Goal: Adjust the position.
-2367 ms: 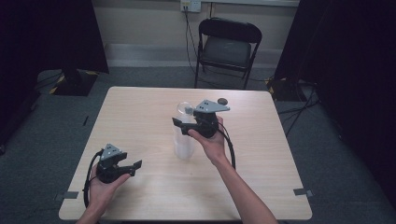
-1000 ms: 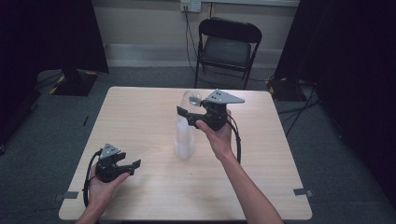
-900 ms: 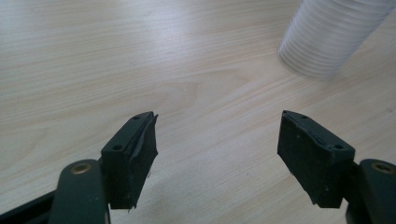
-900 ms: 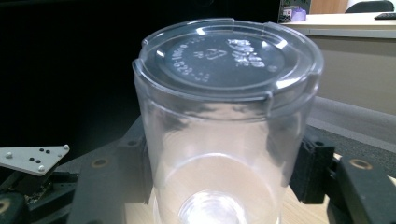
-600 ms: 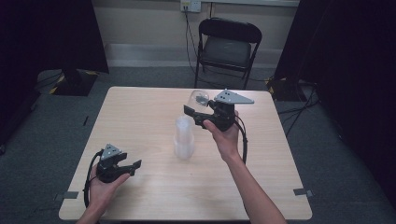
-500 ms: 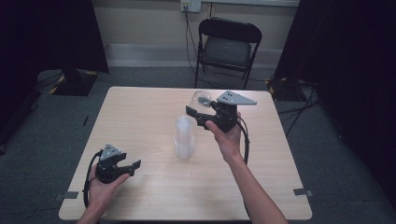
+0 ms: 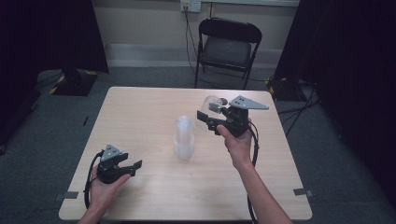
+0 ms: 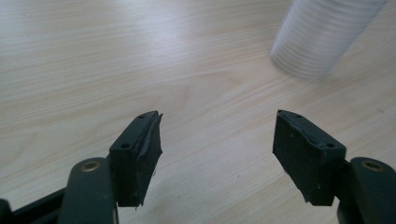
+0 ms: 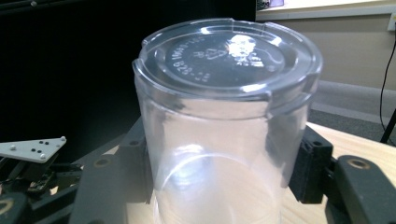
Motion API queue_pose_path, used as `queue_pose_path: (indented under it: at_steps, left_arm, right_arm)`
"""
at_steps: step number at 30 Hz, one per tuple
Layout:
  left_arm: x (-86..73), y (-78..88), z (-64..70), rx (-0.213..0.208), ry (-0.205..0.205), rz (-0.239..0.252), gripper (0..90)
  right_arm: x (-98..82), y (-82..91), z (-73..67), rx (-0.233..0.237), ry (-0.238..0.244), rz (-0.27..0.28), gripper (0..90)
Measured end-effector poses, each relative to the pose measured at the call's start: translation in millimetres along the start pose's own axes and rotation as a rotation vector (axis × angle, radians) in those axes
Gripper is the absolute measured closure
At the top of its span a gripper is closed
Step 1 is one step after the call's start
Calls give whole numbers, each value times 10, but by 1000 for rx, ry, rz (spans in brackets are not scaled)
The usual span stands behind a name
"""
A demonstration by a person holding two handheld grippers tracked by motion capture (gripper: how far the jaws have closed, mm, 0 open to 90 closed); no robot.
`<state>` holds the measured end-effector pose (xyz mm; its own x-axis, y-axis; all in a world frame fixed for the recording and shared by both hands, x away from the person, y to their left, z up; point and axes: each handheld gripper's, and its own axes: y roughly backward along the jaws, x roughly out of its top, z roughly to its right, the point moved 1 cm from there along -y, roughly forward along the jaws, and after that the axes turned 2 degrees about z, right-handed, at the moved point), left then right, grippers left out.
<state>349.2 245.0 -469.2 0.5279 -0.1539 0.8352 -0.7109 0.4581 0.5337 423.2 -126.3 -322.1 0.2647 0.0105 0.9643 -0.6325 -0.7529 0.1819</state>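
Centre right of the high view: your right gripper [image 7: 211, 117] clamps a clear cup [image 7: 209, 108], lifted free for separate placing. Centre: the cup stack [image 7: 184, 137] stands upright. Lower left: your left gripper [image 7: 132, 167] rests wide, holding nothing.

The right gripper [image 7: 211, 116] has lifted a clear cup [image 7: 208, 108] off the stack of cups [image 7: 184, 137] at frame centre and carried it right. The left gripper's [image 7: 133, 167] jaws have just been closing slightly, empty.
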Motion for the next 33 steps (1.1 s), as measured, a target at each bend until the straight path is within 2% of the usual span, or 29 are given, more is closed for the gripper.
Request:
queue_pose_path:
  at_steps: [1,3,4,7,13,18,21,23,26,28,31,33]
  left_arm:
    - [3,3,3,-7,0,9,329]
    - [6,5,12,-38,34,31,333]
    - [7,6,24,-43,32,33,333]
    - [15,7,74,-36,-10,36,340]
    - [47,23,185,-55,-50,52,340]
    - [62,64,290,-54,-97,94,350]
    - [85,81,338,-79,-103,118,344]
    - [102,89,381,-73,-112,138,340]
    - [151,95,426,-105,-97,165,332]
    - [187,93,465,-110,-111,177,328]
    - [226,97,519,-115,-128,177,334]
    - [253,106,551,-117,-136,175,372]
  right_arm:
    - [-13,17,12,-6,-6,0,378]
    - [-42,60,39,-2,-28,4,381]
    - [-57,79,48,-3,-37,4,382]
    - [-110,133,66,0,-48,-2,387]
    - [-218,192,81,19,-93,-2,392]
    - [-280,201,41,63,-138,-17,394]
    - [-295,213,-5,76,-144,-23,395]
    - [-309,229,-39,87,-154,-28,401]
    - [-344,252,-72,107,-178,-31,408]
    - [-378,265,-92,117,-196,-40,408]
    - [-416,272,-114,137,-217,-38,411]
    - [-434,269,-128,147,-230,-41,412]
